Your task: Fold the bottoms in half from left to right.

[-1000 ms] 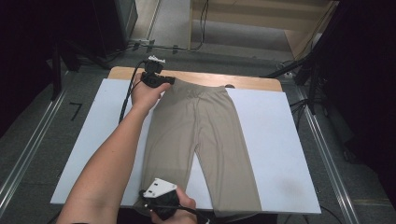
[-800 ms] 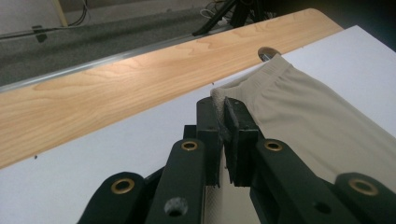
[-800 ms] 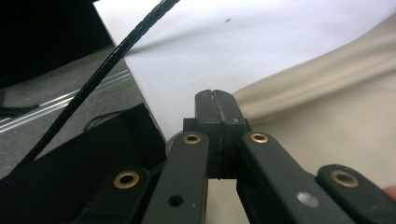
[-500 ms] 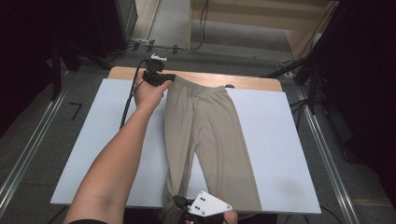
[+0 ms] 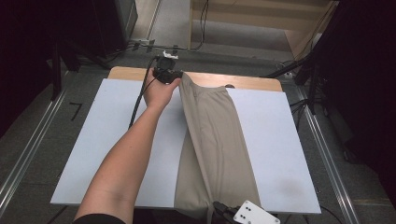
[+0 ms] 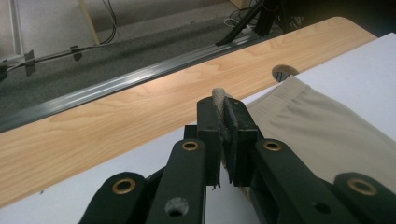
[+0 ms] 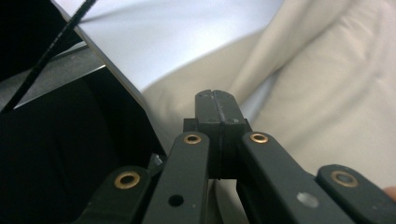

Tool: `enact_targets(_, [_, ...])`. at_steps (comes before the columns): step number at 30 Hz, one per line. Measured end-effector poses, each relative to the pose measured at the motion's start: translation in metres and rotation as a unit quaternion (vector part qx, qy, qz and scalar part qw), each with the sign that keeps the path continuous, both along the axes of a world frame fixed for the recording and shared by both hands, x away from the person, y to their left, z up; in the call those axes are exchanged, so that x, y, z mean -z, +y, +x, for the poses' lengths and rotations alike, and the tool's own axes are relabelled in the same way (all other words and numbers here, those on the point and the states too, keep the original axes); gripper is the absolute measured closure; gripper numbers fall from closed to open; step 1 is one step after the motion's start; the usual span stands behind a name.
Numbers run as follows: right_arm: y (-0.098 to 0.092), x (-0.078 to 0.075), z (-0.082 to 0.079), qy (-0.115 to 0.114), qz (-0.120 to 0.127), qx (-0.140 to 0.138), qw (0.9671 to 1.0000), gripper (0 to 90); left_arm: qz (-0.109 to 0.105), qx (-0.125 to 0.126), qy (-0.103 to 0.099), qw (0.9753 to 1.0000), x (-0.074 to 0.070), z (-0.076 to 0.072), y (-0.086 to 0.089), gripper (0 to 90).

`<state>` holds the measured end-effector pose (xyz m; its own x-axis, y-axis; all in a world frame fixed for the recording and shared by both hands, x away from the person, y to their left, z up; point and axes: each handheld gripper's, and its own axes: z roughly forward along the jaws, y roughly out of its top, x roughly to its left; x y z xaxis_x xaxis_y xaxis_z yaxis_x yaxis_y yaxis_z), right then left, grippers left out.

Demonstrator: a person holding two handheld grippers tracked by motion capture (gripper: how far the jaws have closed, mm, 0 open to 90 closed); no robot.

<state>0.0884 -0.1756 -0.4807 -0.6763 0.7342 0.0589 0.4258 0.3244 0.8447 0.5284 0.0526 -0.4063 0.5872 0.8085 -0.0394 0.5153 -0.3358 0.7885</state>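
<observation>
A pair of beige trousers [image 5: 212, 140] lies folded lengthwise on a white board [image 5: 280, 149] that covers the wooden bench [image 5: 252, 81]. The long axis runs from the bench's far edge to its near edge, slightly left of centre. The left hand-held gripper [image 5: 173, 74] sits at the far end, its jaws clamped on the waistband corner [image 6: 219, 100], with cloth visible between them. The right hand-held gripper [image 5: 219, 207] sits at the near edge, at the leg hems; its jaws are pressed together, and whether fabric is caught between them cannot be told. Each hand therefore holds one end of the garment's length. The board right of the trousers is bare; dark floor and cables surround the bench.
</observation>
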Motion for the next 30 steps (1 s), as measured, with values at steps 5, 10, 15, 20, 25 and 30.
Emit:
enact_targets(5, [-0.027, 0.006, -0.009, 0.008, -0.004, 0.034, 0.9994, 89.1, -0.003, 0.011, 0.002, 0.9999, -0.001, 0.003, -0.021, 86.9])
enact_targets(10, [-0.031, 0.014, -0.002, 0.019, 0.005, 0.057, 0.9982, 88.9, -0.011, 0.009, 0.013, 0.9998, 0.005, 0.004, -0.033, 86.9])
enact_targets(15, [-0.013, 0.022, 0.020, 0.042, 0.012, 0.061, 0.9972, 84.9, -0.003, 0.019, 0.017, 0.9997, 0.008, 0.002, -0.038, 86.9])
enact_targets(20, [0.003, 0.031, 0.038, 0.064, 0.009, 0.065, 0.9958, 59.1, -0.001, 0.021, 0.019, 0.9996, 0.010, 0.003, -0.037, 86.9])
enact_targets(25, [0.018, 0.042, 0.053, 0.073, -0.022, 0.090, 0.9930, 56.5, -0.003, 0.020, 0.020, 0.9996, 0.011, 0.004, -0.037, 86.9])
enact_targets(30, [0.013, 0.041, 0.058, 0.067, -0.019, 0.101, 0.9924, 87.7, -0.001, 0.017, 0.021, 0.9996, 0.013, 0.006, -0.034, 86.9])
